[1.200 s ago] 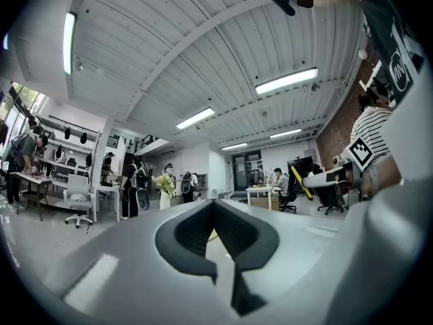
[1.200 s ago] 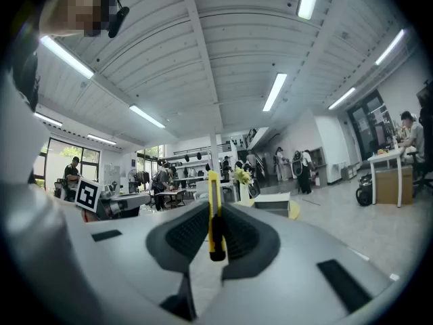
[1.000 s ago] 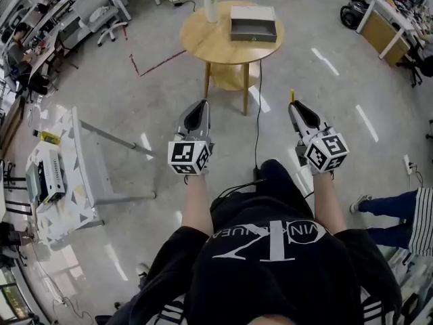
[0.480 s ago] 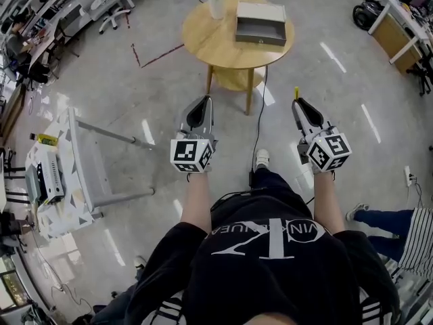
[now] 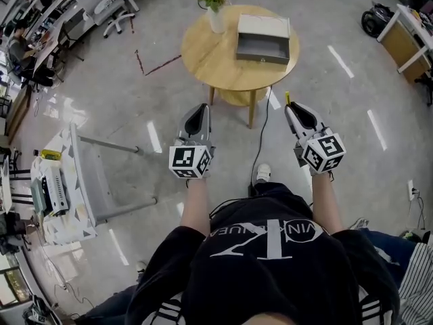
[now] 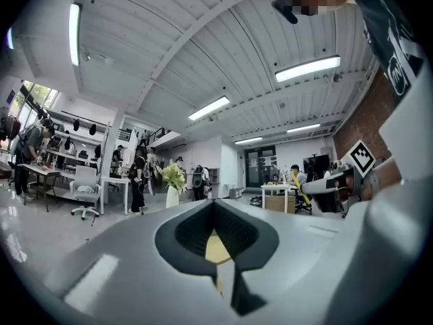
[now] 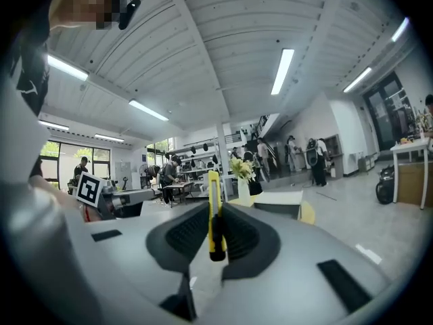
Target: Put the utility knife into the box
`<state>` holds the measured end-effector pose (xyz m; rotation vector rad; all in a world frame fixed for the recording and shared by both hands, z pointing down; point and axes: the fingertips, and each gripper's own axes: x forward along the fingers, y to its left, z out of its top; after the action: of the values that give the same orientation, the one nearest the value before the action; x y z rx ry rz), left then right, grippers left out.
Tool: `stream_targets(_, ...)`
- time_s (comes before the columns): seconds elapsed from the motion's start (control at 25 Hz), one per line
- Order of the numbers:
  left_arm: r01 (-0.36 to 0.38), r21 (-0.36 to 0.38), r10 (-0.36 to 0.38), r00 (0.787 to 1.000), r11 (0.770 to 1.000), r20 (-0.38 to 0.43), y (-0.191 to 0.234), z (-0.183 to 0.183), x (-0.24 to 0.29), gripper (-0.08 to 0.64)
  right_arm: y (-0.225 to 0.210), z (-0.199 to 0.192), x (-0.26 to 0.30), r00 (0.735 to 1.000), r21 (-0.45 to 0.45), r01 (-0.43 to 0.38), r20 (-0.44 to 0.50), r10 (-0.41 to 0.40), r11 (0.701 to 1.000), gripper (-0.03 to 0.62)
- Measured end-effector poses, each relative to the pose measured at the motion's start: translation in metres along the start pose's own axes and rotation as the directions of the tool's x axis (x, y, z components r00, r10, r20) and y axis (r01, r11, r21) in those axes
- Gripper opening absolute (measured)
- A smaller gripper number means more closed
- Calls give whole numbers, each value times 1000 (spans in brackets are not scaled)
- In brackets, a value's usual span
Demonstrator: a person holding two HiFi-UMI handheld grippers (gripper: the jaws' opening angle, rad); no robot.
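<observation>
A yellow utility knife stands upright between the jaws of my right gripper, which is shut on it; its yellow tip pokes out in the head view. The open grey box with a pale lid lies on the round wooden table, well ahead of both grippers. The box also shows past the right jaws. My left gripper is held level with the right one, over the floor; its jaws are shut with nothing between them.
A vase of flowers stands on the table's far left side. A black cable runs across the floor from the table toward my feet. A white rack with equipment stands at the left. Desks and people fill the room's edges.
The table and box have drawn nearer and lower in the head view as I step forward. Both grippers keep their pose, and the knife stays in the right one.
</observation>
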<state>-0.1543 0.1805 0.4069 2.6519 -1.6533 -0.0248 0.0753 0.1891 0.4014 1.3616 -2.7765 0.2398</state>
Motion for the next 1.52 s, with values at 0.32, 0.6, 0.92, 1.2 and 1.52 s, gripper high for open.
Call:
stream_targets(0.32, -25, -2, 25, 1000, 1000, -13, 8, 2, 56, 8, -48, 11, 38, 999, 11, -42, -9, 42, 999, 63)
stream_targets(0.6, -26, -2, 26, 999, 1000, -21, 5, 2, 105, 8, -90, 16, 61, 998, 22, -64, -5, 64, 998, 64)
stream_targets(0.92, -11, 1, 11, 999, 1000, -46, -12, -6, 131, 8, -117, 6, 65, 997, 72, -75, -14, 77, 995, 64)
stream_targets(1.2, -31, -16, 29, 995, 999, -98, -10, -26, 127, 8, -122, -6, 77, 994, 111, -96, -36, 101, 989, 63)
stream_targets(1.52, 13, -43, -19, 991, 999, -136, -3, -46, 157, 8, -126, -12, 98, 994, 142, -96, -47, 104, 985, 64)
